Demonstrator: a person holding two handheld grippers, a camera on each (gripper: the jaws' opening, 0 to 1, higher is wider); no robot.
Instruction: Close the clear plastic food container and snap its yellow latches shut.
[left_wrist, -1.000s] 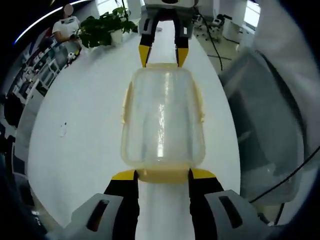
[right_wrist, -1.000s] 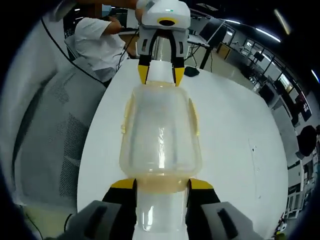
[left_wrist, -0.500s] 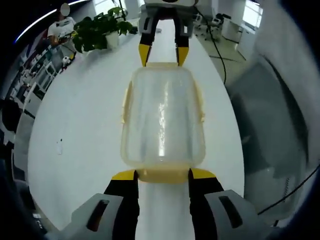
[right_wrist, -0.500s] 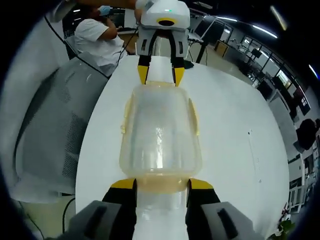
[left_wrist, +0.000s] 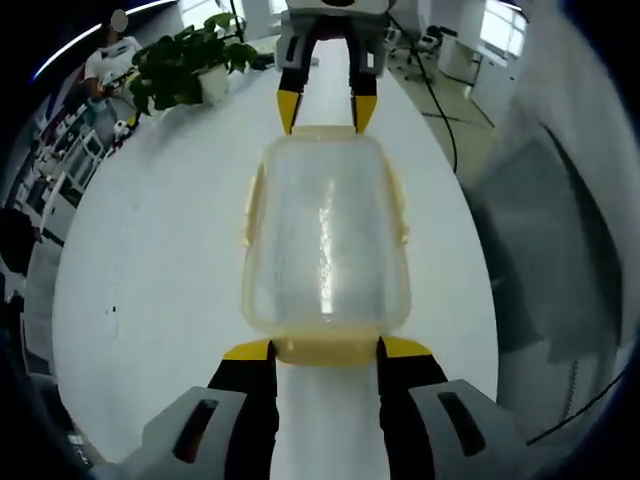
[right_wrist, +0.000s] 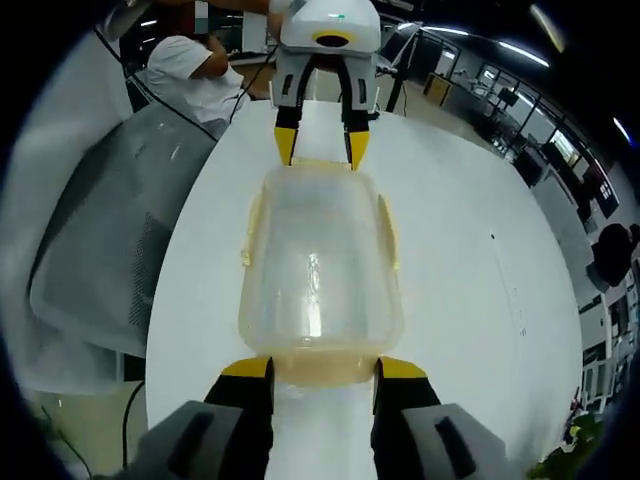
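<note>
White table (left_wrist: 150, 300) spans both views, long and rounded, with a grey mesh chair (right_wrist: 110, 240) beside it and a potted plant (left_wrist: 185, 65) at its far end. Lengthwise on the table sits the clear container (left_wrist: 325, 240), lid on, yellow latches along its sides (whether snapped, I cannot tell). At each end a gripper brackets an end latch: the left gripper (left_wrist: 325, 348) and the right gripper (right_wrist: 312, 367), yellow fingertips (right_wrist: 246, 368) spread about latch-wide, touching the container's ends.
</note>
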